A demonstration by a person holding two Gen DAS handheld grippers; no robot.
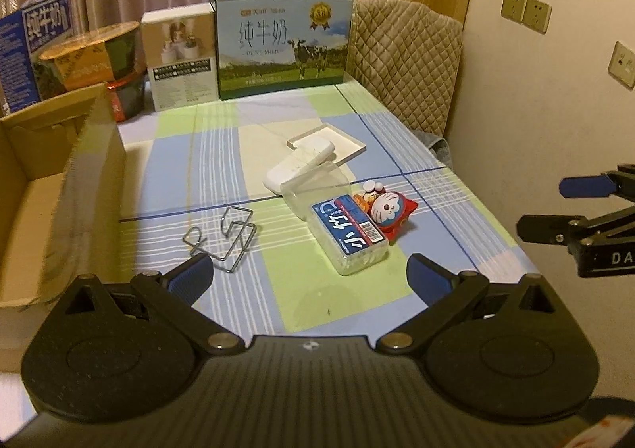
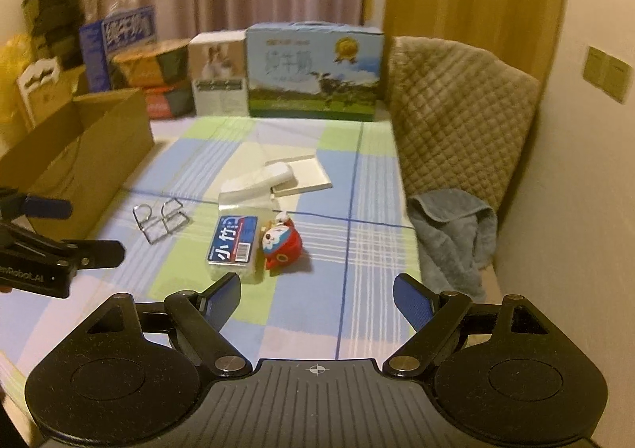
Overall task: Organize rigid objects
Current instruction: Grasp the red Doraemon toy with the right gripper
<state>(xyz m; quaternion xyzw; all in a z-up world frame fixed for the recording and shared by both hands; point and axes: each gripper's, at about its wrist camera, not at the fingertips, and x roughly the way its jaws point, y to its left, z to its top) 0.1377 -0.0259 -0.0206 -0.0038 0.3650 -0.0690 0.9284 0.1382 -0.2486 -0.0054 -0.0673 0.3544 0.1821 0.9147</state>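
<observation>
Centrally, bent wire rack (image 1: pixel 222 239), clear plastic box (image 1: pixel 351 235), glossy red figurine (image 1: pixel 391 216), both hand-held grippers spread, empty.

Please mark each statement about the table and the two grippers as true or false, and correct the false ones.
1. The left gripper holds the wire rack. False: its jaws are open and empty; the rack lies on the table.
2. The red toy touches the clear box. True.
3. The cardboard box stands right of the toy. False: it stands left.
4. The right gripper is open. True.
</observation>
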